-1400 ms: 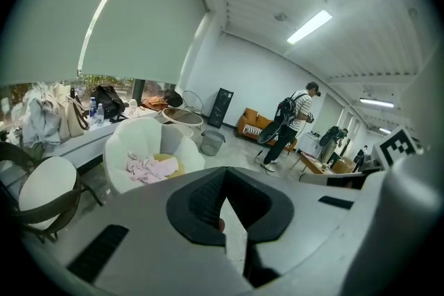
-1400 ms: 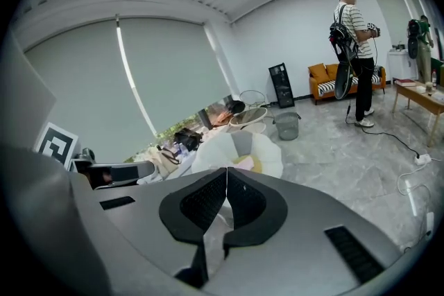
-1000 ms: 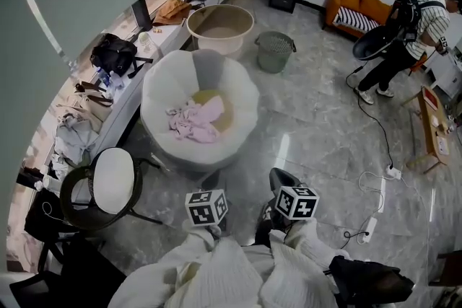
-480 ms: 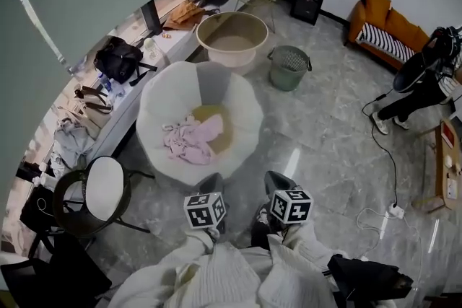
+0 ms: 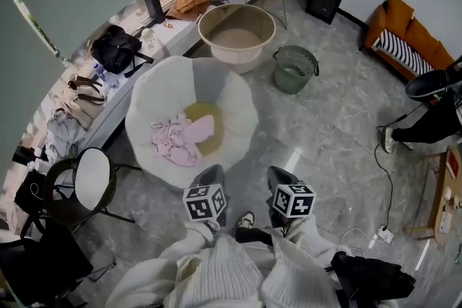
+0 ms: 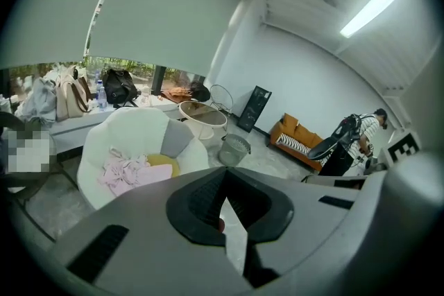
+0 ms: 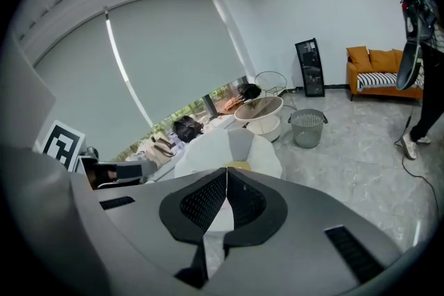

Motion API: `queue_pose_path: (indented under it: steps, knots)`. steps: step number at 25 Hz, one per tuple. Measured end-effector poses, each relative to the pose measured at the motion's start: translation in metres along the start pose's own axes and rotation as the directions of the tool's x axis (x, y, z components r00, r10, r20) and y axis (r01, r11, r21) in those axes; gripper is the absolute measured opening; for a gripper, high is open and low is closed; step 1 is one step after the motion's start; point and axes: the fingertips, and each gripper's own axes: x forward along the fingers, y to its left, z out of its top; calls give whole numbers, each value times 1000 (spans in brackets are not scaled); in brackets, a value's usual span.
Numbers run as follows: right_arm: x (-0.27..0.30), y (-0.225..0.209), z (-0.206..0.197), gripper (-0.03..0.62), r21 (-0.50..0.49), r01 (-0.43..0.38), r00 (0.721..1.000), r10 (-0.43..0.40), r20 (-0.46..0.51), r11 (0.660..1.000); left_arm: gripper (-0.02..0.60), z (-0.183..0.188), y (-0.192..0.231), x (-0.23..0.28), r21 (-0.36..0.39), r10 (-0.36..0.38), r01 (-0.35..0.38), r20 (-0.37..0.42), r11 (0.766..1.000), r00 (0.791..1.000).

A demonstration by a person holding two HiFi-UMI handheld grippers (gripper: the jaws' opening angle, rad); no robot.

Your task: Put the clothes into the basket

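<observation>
Two tools, left gripper [image 6: 225,175] and right gripper [image 7: 227,171], had jaws together, empty. Pink clothes [image 5: 177,139] lay on the white chair [image 5: 155,94], well apart. Judged step: approach; the next move required opening over them.

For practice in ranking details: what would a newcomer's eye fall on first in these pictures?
The pink clothes stand out first, heaped on the seat of the big white petal-shaped chair in the middle of the head view. Beyond the chair stand a wide beige tub and a green mesh basket, with an orange sofa far right.
</observation>
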Motion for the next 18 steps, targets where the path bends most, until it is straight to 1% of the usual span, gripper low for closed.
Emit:
queue_pose_path:
  steps: [4,9,12,15,18]
  knots:
    - [12,-19,14,25,-18,-13,1000,12,-4,1000,-3,2,-4,17,-7,25,-25,-4,1000,1000]
    - [23,-37,21,25,39,3,1000,-3,-5,999,-3,2,-7,35,10,37,-37,-36,999,999]
    - [27,-47,26,25,33,4,1000,-4,-13,999,-3,5,-10,55,5,41,-41,-50,999,998]
    - [37,-66,40,25,32,19,1000,-18,-11,999,-3,18,-24,84,21,17,-16,-54,1000,998]
    - [54,-90,65,25,41,41,999,-41,0,998,-3,39,-43,121,41,-23,25,-53,999,998]
